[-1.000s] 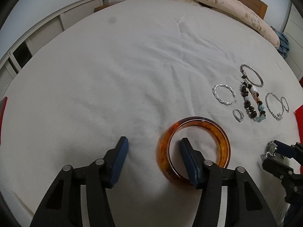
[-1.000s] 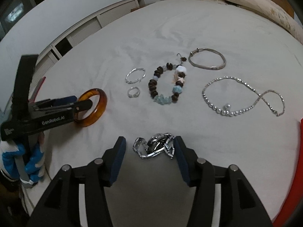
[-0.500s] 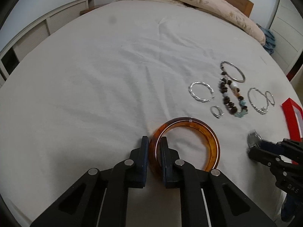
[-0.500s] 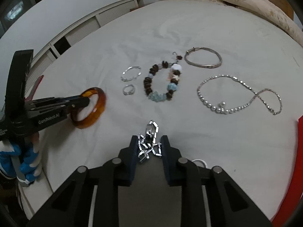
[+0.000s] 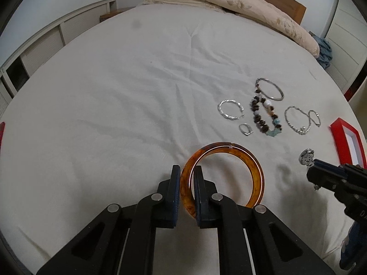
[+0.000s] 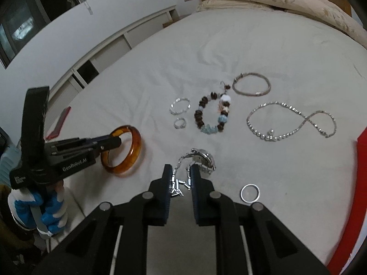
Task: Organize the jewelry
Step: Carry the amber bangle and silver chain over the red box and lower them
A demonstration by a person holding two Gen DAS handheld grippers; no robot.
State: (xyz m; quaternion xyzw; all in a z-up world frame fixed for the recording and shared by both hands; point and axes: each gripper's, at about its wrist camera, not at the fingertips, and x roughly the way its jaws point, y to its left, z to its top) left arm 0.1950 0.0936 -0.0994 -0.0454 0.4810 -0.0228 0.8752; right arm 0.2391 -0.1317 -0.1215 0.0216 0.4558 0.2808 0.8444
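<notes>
My left gripper (image 5: 186, 171) is shut on the rim of an amber bangle (image 5: 252, 167), held just above the white bed sheet; it also shows in the right wrist view (image 6: 128, 158). My right gripper (image 6: 181, 171) is shut on a silver link watch (image 6: 203, 157), lifted slightly; the watch also shows in the left wrist view (image 5: 306, 157). On the sheet beyond lie a twisted silver bracelet (image 6: 180, 105), a small ring (image 6: 180, 123), a beaded bracelet (image 6: 212, 116), a silver bangle (image 6: 251, 87) and a pearl necklace (image 6: 291, 123).
A plain silver ring (image 6: 250, 193) lies right of my right gripper. A red box (image 5: 347, 142) sits at the right edge of the bed. A folded quilt (image 5: 240, 2) lies at the headboard. White cabinets (image 6: 103, 55) run along the left.
Both grippers closed: the left on the amber bangle's rim, the right on the watch's band. Both items are lifted slightly, and a plain silver ring is uncovered beside the right gripper.
</notes>
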